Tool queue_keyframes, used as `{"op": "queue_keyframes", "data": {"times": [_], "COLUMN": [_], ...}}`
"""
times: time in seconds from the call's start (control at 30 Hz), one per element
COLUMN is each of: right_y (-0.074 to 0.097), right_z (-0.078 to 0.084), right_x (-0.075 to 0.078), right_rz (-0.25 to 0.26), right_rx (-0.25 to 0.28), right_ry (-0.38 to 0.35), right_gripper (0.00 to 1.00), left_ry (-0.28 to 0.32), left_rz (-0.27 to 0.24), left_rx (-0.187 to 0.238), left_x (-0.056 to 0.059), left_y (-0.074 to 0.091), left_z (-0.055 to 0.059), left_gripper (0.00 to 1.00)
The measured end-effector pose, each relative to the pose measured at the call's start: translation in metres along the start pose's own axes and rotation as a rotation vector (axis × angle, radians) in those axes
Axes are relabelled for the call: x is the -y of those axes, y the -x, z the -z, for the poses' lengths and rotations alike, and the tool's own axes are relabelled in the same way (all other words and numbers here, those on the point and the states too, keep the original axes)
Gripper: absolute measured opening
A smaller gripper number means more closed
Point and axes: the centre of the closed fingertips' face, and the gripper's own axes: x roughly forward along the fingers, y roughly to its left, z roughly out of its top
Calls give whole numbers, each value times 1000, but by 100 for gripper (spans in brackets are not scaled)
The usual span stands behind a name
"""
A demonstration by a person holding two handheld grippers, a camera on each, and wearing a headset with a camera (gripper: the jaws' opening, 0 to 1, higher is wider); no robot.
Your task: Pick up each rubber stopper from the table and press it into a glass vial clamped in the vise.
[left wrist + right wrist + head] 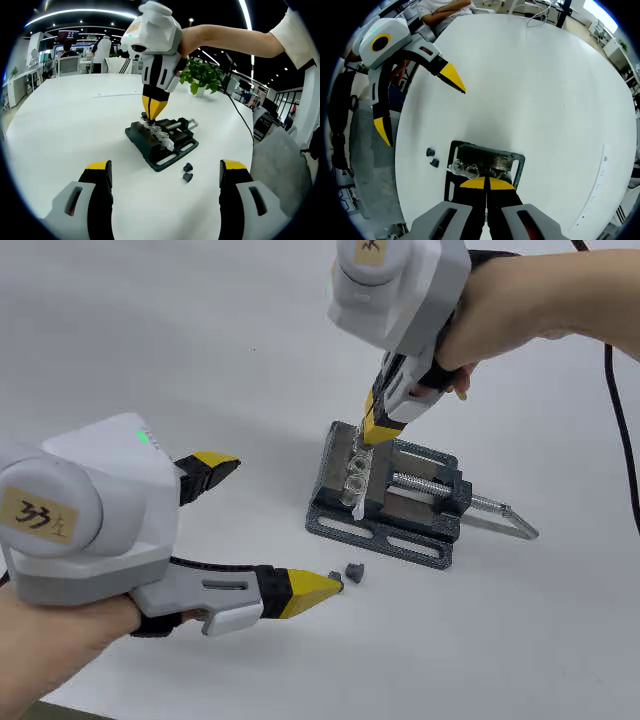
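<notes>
1. While the vise (420,540) holds the vials (355,480) mouth-up, right claw (372,430) sits with jaws together on the end vial, likely pressing; whatever's under the tips is hidden.
2. Left claw (280,525) jaws wide apart, staged beside two loose stoppers (352,571) on the worktop (150,340), near the vise.

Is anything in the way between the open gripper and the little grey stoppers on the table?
Nothing visible. The two small dark grey rubber stoppers lie on the bare white table just ahead of the open left gripper, beside the dark metal vise.
</notes>
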Motion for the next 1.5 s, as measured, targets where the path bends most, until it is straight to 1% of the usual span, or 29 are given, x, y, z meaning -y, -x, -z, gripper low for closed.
{"op": "queue_keyframes", "data": {"times": [0.03,0.07,0.2,0.3,0.33,0.4,0.43,0.47,0.5,0.53,0.57,0.6,0.63,0.67,0.73,0.8,0.83,0.93,0.97,1.07,1.17,1.27,1.33,1.43,1.5], "right_y": [0,0,-1,-1,-1,0,0,-1,-1,-1,-2,-2,-2,-2,-1,-1,0,-2,-2,0,0,2,2,2,2], "right_z": [0,0,0,1,1,2,3,3,3,3,2,3,4,4,5,6,6,4,3,4,7,6,7,6,7], "right_x": [1,1,4,6,6,5,3,5,6,5,3,4,7,6,6,5,3,3,3,2,4,3,3,3,3], "right_rz": [7,6,16,2,-10,-11,-17,-17,-15,-6,1,8,13,17,22,24,29,49,59,55,46,45,50,68,80], "right_rx": [-5,-5,-27,-20,-13,-10,-3,-5,-8,-17,-30,-43,-56,-62,-64,-49,-46,-49,-63,-70,-43,-10,9,35,55], "right_ry": [27,10,40,11,-17,-6,-40,-16,-27,-9,-7,-6,11,2,6,-15,-13,10,38,48,27,2,-13,6,-4], "right_gripper": [0,0,0,0,0,0,0,0,0,0,0,0,0,0,0,0,0,0,0,0,0,0,0,0,0], "left_ry": [2,8,5,4,3,-2,-3,-5,-6,-8,-12,-13,-13,-15,-23,-30,-33,-43,-41,-28,-30,-36,-40,-44,-47], "left_rz": [-3,-4,-6,-7,-6,-4,-3,-5,-4,-4,-6,-6,-8,-7,-8,-8,-10,-16,-18,-24,-27,-28,-30,-29,-28], "left_rx": [5,9,8,7,6,8,9,9,11,10,11,11,11,12,16,21,24,29,31,39,38,37,36,36,37], "left_x": [-1,-1,-2,-2,-1,1,2,2,3,3,4,4,5,6,8,10,10,10,9,7,5,5,4,3,4], "left_y": [0,1,1,1,1,2,2,2,2,3,3,3,4,4,5,7,8,10,10,12,13,14,14,14,14], "left_z": [-1,-2,-2,-2,-3,-4,-5,-6,-6,-7,-8,-9,-10,-11,-14,-17,-18,-20,-21,-21,-20,-19,-20,-21,-22], "left_gripper": [87,87,87,87,87,87,87,87,87,87,87,87,87,87,87,87,87,87,87,86,86,86,86,86,86]}}
